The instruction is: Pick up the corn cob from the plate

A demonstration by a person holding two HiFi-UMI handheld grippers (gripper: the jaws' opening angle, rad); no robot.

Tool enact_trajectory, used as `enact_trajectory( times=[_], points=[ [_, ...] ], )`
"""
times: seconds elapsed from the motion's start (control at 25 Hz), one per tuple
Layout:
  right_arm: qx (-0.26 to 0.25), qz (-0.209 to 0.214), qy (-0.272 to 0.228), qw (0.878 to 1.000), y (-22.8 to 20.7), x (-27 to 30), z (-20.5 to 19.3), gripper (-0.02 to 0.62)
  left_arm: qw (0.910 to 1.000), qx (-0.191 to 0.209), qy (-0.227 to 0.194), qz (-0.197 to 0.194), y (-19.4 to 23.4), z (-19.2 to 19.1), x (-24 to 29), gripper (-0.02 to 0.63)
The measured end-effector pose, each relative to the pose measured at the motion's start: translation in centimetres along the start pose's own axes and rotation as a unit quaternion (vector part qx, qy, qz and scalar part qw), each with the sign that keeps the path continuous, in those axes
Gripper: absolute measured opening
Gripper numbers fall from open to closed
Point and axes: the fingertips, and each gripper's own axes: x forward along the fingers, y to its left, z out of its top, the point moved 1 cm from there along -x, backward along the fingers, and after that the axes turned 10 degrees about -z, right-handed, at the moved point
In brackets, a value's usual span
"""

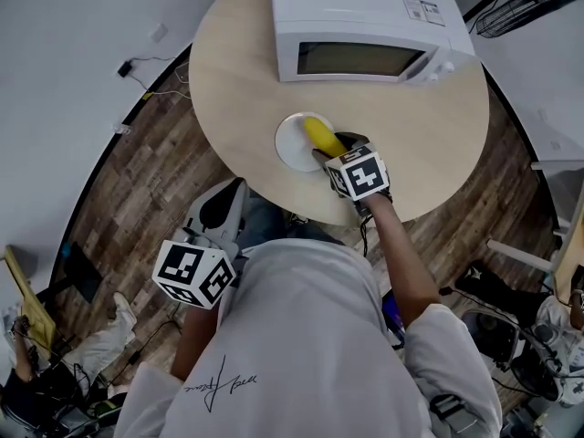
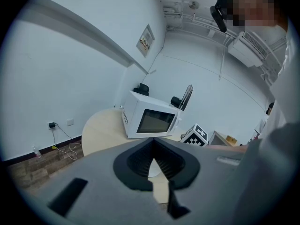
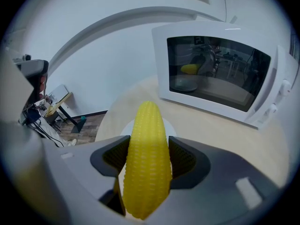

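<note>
The yellow corn cob lies lengthwise over the white plate on the round wooden table. My right gripper reaches in from the plate's near right side and is shut on the cob. In the right gripper view the corn cob fills the gap, both dark pads press its sides, and the plate's rim shows behind it. Whether the cob is off the plate I cannot tell. My left gripper hangs low beside the person's body, off the table edge, shut and holding nothing.
A white microwave with its door shut stands on the far side of the table, close behind the plate. Wooden floor with cables lies to the left. A black fan and furniture stand to the right.
</note>
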Motion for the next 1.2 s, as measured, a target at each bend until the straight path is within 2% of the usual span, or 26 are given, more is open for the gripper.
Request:
enact_trajectory(
  times=[0.52,0.68,1.2],
  points=[
    [0.017,-0.003,-0.022,1.000,-0.5,-2.1,0.2,0.270,0.9999,0.008,0.003,-0.007,-1.0,-0.2,0.3,-0.006],
    [0.030,-0.004,-0.030,0.999,-0.6,-2.6,0.1,0.270,0.9998,0.018,0.011,-0.003,-1.2,-0.4,0.3,-0.006],
    [0.070,-0.004,-0.054,0.996,-0.8,-4.8,-0.1,0.270,0.9996,0.016,0.021,-0.014,-2.0,-1.3,0.7,-0.006]
  ],
)
